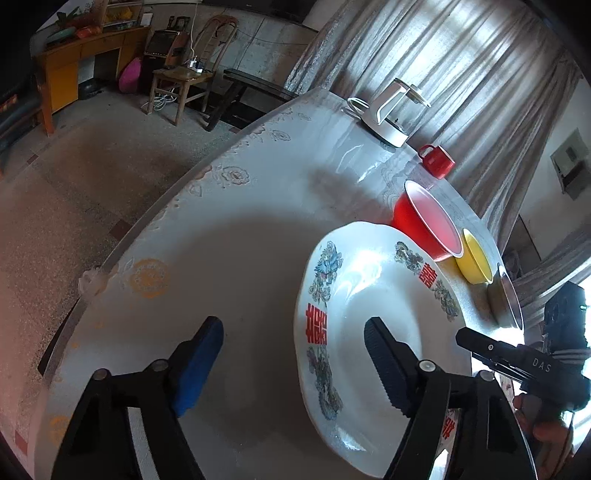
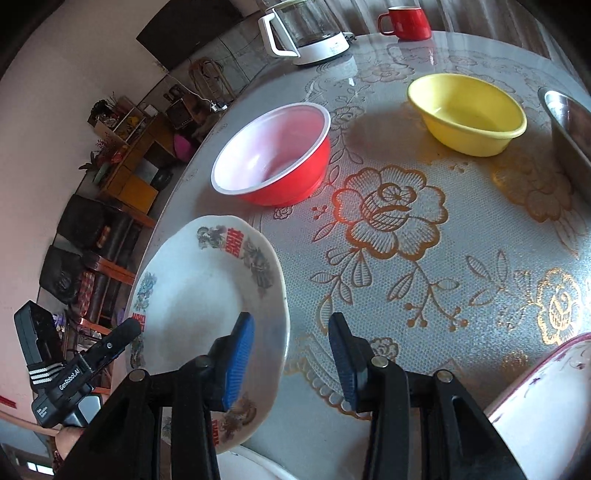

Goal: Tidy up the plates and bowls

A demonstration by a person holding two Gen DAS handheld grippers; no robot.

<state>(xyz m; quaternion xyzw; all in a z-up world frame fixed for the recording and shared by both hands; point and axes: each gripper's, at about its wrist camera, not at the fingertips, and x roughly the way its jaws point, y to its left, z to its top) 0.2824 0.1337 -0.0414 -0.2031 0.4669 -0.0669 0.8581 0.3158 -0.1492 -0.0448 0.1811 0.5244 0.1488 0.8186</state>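
Plate (image 1: 354,302) | near edge, both grippers straddling rim | left gripper (image 1: 293,360) spread; right gripper (image 2: 291,354) spread, not pinching | risk: uneven closing tips plate onto red bowl (image 2: 273,155).

kettle (image 2: 306,33) far ahead, left | red mug (image 2: 406,22) far ahead, right | flowered tablecloth (image 2: 388,236) below
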